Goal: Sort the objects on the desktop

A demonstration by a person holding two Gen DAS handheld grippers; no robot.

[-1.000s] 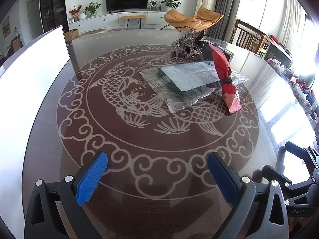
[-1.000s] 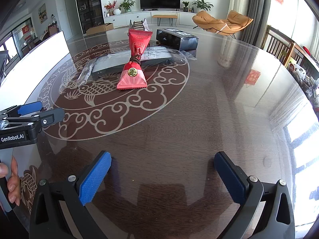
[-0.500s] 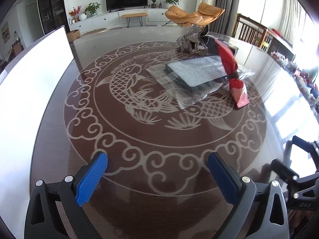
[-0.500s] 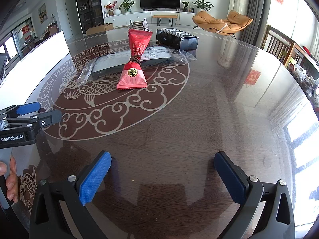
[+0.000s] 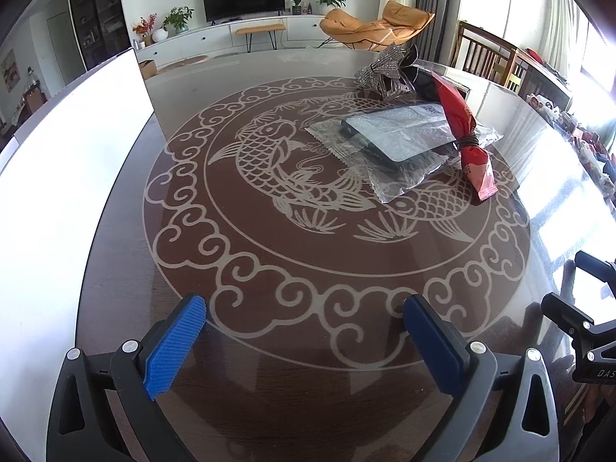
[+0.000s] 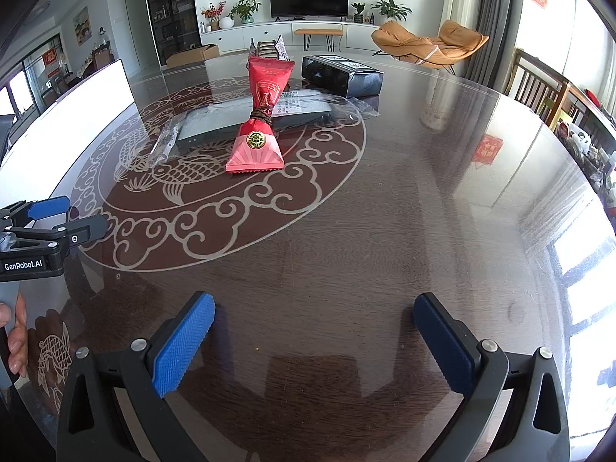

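Note:
A red snack packet (image 6: 258, 131) tied at its middle with a dark band lies across a dark flat item sealed in a clear plastic bag (image 5: 400, 142), also in the right wrist view (image 6: 215, 121). Behind them sit a glittery silver bow clip (image 5: 379, 67) and a black box (image 6: 340, 75). The red packet (image 5: 467, 134) shows at the right in the left wrist view. My left gripper (image 5: 304, 338) is open, empty, well short of the pile. My right gripper (image 6: 313, 337) is open and empty too, near the table's front.
The objects rest on a round dark glass-topped table (image 6: 385, 231) with a pale fish pattern. A white board (image 5: 57, 177) stands along the left edge. The other gripper (image 6: 42, 231) and a hand show at the left; wooden chairs (image 6: 539, 81) stand beyond the right rim.
The left wrist view has shifted, so the pile sits further right and slightly lower in it. The right gripper has stayed still. Both stay open.

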